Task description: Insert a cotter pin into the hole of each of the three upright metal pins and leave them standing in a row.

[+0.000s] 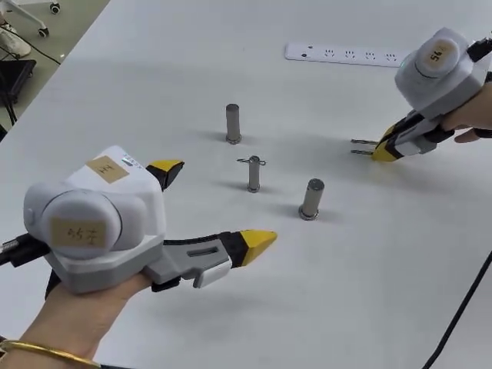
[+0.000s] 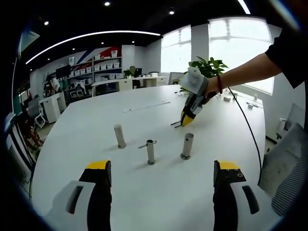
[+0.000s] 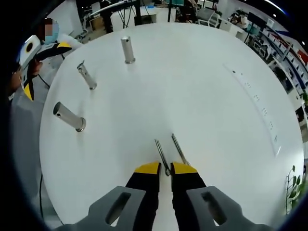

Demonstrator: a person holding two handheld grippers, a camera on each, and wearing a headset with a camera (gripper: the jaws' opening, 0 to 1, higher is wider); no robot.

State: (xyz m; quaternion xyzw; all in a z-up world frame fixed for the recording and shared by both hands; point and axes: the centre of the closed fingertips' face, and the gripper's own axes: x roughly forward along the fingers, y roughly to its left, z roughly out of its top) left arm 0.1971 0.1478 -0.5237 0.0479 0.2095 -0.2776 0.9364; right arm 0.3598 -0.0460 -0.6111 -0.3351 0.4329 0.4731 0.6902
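Left gripper (image 1: 219, 201) gapes; right gripper (image 1: 382, 152) pinches a cotter pin (image 1: 363, 146).

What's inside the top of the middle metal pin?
A cotter pin goes through the middle metal pin, sticking out both sides. Its part inside is hidden.

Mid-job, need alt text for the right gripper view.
The right claw is shut on a cotter pin, legs pointing out over the white table. Three upright metal pins stand at upper left; the middle pin already has a fitted cotter pin.
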